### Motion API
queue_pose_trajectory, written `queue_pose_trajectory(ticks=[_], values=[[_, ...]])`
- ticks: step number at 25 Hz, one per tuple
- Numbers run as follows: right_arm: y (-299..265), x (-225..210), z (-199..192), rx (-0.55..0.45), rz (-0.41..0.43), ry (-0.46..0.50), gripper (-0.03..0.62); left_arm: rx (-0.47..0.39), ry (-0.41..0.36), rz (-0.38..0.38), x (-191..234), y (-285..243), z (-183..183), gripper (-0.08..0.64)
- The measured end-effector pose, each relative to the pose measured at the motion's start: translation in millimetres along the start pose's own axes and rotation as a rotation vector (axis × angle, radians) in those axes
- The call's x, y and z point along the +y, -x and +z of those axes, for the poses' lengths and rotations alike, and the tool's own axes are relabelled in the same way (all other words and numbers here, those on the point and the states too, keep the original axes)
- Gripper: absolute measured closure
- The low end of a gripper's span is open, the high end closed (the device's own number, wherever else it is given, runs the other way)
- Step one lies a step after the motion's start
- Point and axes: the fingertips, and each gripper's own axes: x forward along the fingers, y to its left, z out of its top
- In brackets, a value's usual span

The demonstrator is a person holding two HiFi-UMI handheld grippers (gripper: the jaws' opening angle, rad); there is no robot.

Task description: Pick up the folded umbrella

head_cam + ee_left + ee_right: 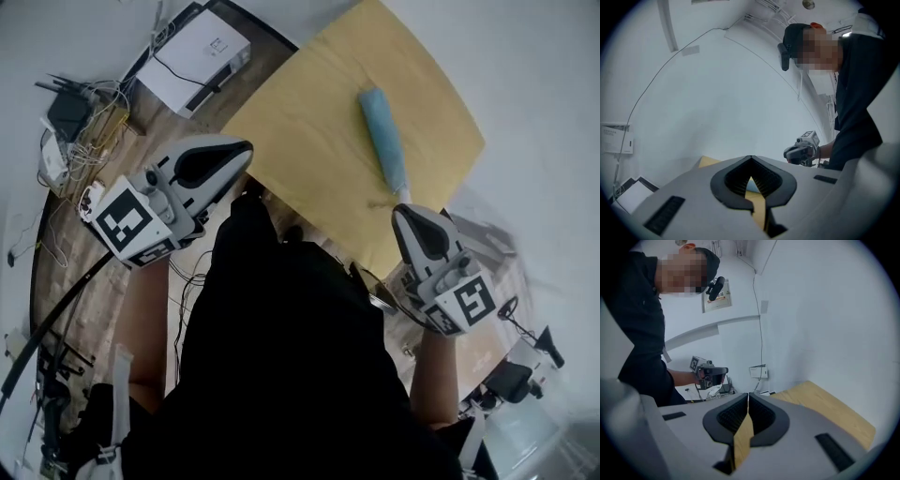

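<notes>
The folded umbrella [384, 141] is a light blue roll with a pale handle, lying on the yellow table [309, 122] toward its right side. My left gripper [246, 148] hovers at the table's left edge, jaws shut and empty. My right gripper [401, 212] sits just below the umbrella's handle end, at the table's near right edge, also shut and empty. In the left gripper view the closed tips [751, 158] meet, with a sliver of blue umbrella [753, 186] behind them and the right gripper [802, 151] beyond. The right gripper view shows closed tips [748, 394] and the table [829, 413].
A white box [192, 56] with a cable lies on the wooden floor at the upper left. A router and tangled cables [70, 117] sit further left. White walls stand close behind the table. The person's black clothing [281, 356] fills the lower middle.
</notes>
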Motion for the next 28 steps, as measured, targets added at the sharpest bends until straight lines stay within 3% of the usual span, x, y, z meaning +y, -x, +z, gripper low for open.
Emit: queue_pose_trajectory(ticks=[5,11,15,17,20,23,28], values=[[-40,-1,14,0.031,0.038,-0.024,0.572,-0.014,0.073,0.021,45,14,-14,0.549],[-54,-46,-23,0.119,-0.004,-0.066,0.564,0.011,0.101,0.058,72,14,-44,0.549],[-70,-72,-22,0.115,-0.021,-0.066,0.435,0.037,0.131,0.056,72,6,-54,0.549],[-81,-84,-28,0.12,-0.02,-0.05,0.403,0.059,0.15,0.04,65,-4,-64,0.549],[-91,-111,-46,0.162,-0.042,-0.043,0.343,0.096,0.162,-0.034,45,-29,-80,0.549],[-106,-141,-76,0.264,-0.041,-0.043,0.306,0.157,0.149,-0.09,34,-55,-97,0.549],[-140,-188,-129,0.445,-0.065,-0.078,0.238,0.177,0.188,-0.095,35,-73,-118,0.549]])
